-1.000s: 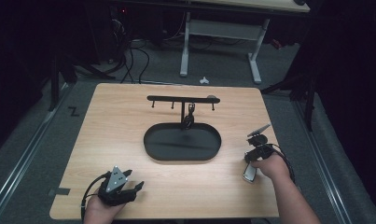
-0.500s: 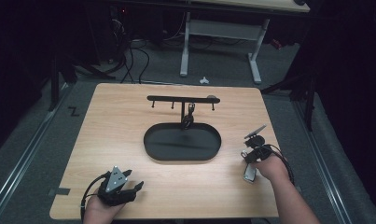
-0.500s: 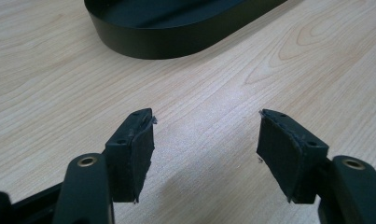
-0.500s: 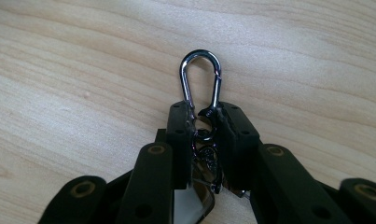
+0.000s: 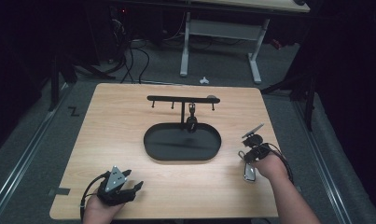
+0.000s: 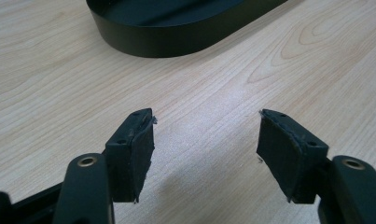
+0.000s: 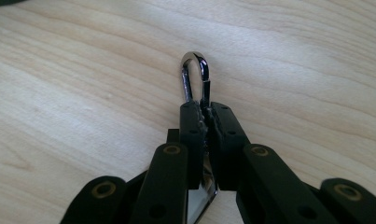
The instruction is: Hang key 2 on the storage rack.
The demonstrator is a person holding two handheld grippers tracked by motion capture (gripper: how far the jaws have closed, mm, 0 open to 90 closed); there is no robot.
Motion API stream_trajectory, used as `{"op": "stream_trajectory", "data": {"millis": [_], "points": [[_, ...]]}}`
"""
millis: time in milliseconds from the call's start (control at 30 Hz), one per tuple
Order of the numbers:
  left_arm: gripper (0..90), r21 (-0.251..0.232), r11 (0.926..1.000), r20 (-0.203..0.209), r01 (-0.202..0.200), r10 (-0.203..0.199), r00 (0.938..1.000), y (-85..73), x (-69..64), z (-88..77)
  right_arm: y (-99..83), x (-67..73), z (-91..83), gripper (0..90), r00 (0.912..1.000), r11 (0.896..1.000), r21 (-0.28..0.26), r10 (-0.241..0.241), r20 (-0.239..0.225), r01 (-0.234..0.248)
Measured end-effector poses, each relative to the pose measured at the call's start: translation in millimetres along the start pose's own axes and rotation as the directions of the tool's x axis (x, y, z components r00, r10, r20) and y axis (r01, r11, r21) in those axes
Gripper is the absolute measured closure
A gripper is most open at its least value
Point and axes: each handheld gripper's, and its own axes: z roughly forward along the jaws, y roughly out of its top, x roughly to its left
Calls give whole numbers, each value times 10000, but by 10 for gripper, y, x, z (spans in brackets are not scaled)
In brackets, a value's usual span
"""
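The right tongs (image 7: 205, 112) have just been closing and now pinch the metal clip (image 7: 195, 74), which lies on the tabletop (image 5: 129, 116) right of the tray (image 5: 153, 140). Lift it straight up, gripping firmly. The left tongs (image 6: 204, 144) sit wide, empty.

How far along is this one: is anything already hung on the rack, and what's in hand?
Done: one dark item already hangs from the rack above the black tray. In hand: the right tool has just been closing and now pinches a shiny metal clip lying on the table. Left: lifting the clip, probably to a free hook. The left tool waits open, holding nothing.
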Motion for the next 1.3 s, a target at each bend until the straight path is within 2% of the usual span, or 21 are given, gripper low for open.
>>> {"op": "stream_trajectory", "data": {"millis": [267,367,533,900,1300], "points": [[367,17,10000,3,-86,86,10000,6,-11,0,-5,15,-193,848,9995,9988,-453,-173,-264,161],[367,-14,10000,16,-66,66,10000,6,-15,5,-13,35,-276,848,9992,9979,-568,-328,-221,315],[367,-24,10000,20,-76,76,10000,6,-19,1,-20,55,-420,848,9990,9962,-819,-314,-309,288],[367,-10,10000,44,-78,78,10000,8,-23,3,-19,77,-685,848,9992,9920,-1222,-356,-179,332],[367,-33,10000,37,-71,71,10000,11,-21,-4,75,149,-933,848,9986,9868,-1531,-533,-25,523]]}}
